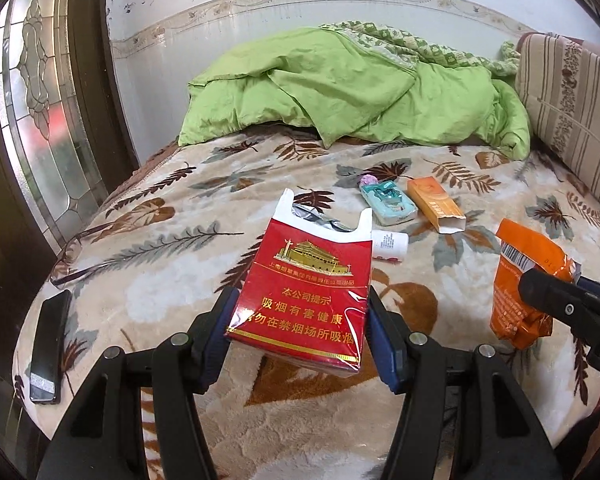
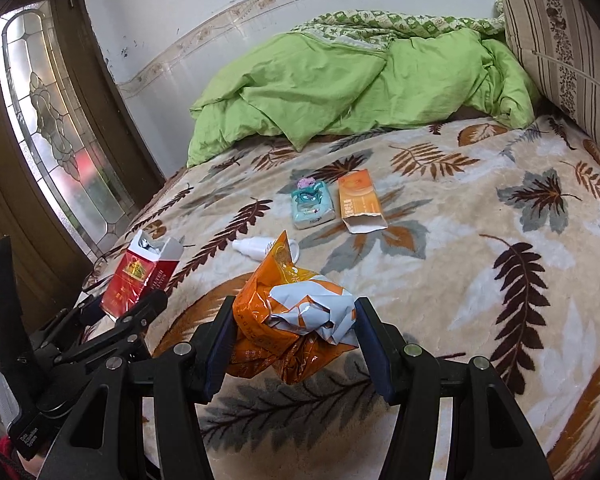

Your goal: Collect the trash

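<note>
A plush fleece bed blanket [image 2: 460,216], cream with brown, grey and orange leaf prints, carries the litter. The left claw [image 1: 300,316] is clamped by its blue pads on a glossy red cigarette pack [image 1: 304,292], torn open at its white top with crumpled foil showing; cellophane still wraps the lower half. Gold print shows a gate tower and Chinese warning text, "吸烟有害健康" among it. The right claw [image 2: 294,330] is clamped about half-wide on a crinkled orange snack bag [image 2: 276,320], its silvery-white lining balled up between the pads; a barcode shows on the bag in the left wrist view. Both pieces are held off the blanket, the pack just left of the right claw. Ahead of the claws lie a small white plastic bottle [image 2: 256,249] on its side, beyond it a soft teal tissue packet [image 2: 311,204] with a cartoon print, and touching that, an orange carton [image 2: 358,200] with its flap open. Far behind is a rumpled green quilt [image 2: 340,88]. Left of the left claw rests a flat black phone [image 1: 48,344].
</note>
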`<state>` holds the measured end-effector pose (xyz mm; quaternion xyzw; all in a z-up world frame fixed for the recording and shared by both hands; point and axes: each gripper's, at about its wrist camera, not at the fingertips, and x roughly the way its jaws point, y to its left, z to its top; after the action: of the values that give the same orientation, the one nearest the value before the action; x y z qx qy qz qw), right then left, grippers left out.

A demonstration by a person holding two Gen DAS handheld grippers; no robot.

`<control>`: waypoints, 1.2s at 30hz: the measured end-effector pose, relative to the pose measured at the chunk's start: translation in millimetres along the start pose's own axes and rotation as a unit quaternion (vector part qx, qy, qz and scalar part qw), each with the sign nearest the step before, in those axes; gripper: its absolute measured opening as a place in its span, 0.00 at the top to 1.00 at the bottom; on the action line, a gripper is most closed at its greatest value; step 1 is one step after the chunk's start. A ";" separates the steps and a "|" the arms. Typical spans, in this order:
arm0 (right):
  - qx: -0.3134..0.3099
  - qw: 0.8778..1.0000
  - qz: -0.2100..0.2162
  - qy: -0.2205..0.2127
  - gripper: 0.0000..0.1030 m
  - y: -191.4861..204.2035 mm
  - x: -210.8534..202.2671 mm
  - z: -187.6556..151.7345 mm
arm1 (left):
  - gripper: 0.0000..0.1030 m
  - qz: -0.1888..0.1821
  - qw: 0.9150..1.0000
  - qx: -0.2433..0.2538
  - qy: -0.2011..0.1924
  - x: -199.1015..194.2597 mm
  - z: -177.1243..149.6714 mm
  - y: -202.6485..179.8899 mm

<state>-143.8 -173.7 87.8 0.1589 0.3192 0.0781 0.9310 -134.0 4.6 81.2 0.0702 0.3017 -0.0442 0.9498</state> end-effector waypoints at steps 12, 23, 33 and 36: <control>0.008 1.000 0.000 0.008 0.40 0.3 7.7 -0.4 | 0.42 -0.003 1.000 -0.003 0.010 8.4 0.3 0.8; 0.009 1.000 0.001 0.008 0.40 -0.2 8.2 -0.2 | 0.42 -0.002 1.000 -0.002 0.010 8.3 0.2 -0.7; 0.010 1.000 0.001 0.008 0.40 -0.5 8.3 0.0 | 0.42 -0.001 1.000 -0.003 0.011 7.3 0.0 -3.0; 0.010 1.000 0.001 0.008 0.40 -0.5 8.3 0.0 | 0.42 -0.001 1.000 -0.003 0.011 7.4 -0.1 -3.3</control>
<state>-137.2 -172.1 83.0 0.1676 0.3268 0.0773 0.9269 -128.4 1.0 76.5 0.0679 0.3122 -0.0435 0.9466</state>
